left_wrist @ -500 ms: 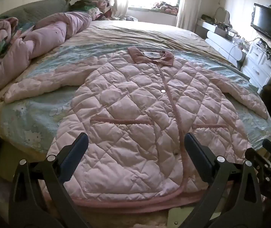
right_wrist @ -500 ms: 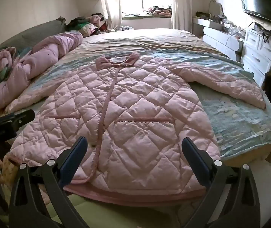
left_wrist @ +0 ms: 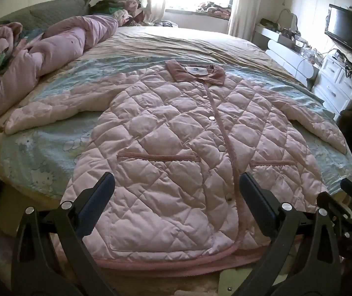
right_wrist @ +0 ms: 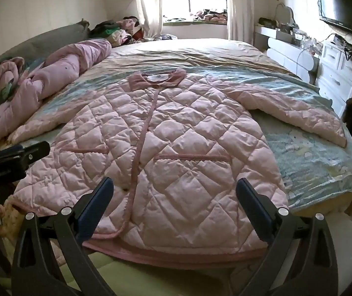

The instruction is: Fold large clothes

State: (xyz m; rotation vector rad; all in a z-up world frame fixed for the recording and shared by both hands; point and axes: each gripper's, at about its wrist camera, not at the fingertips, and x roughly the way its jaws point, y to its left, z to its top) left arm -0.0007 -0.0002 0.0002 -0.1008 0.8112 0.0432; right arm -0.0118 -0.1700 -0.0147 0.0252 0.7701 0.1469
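Two tools are hovering at the foot of the bed, both released, each with its fingers spread wide and nothing between them. In the left wrist view the left tool (left_wrist: 176, 197) is hanging over the near hem of the quilted pink coat (left_wrist: 188, 153), its blue pads (left_wrist: 97, 204) apart from the fabric. In the right wrist view the right tool (right_wrist: 174, 197) is sitting over the same hem, on the side of the coat's right-hand pocket, and the left tool's black frame is showing at the left edge of that picture.

That coat is lying face up and spread flat on the bed (right_wrist: 319, 162), buttoned along its darker pink front band, with its hem reaching the near edge of the mattress. Both sleeves are stretching outward over the pale blue patterned sheet, one to each side. Its darker collar (left_wrist: 195, 72) is lying at the far end of the garment, toward the middle of the bed.

Farther back, a rolled pink duvet (left_wrist: 52, 56) is lying along the left side against a grey headboard (right_wrist: 60, 39). Beyond the bed, a bright curtained window (right_wrist: 193, 2) is showing, and a white dresser (left_wrist: 333, 83) is standing at the right under a wall-mounted television (left_wrist: 348, 32).
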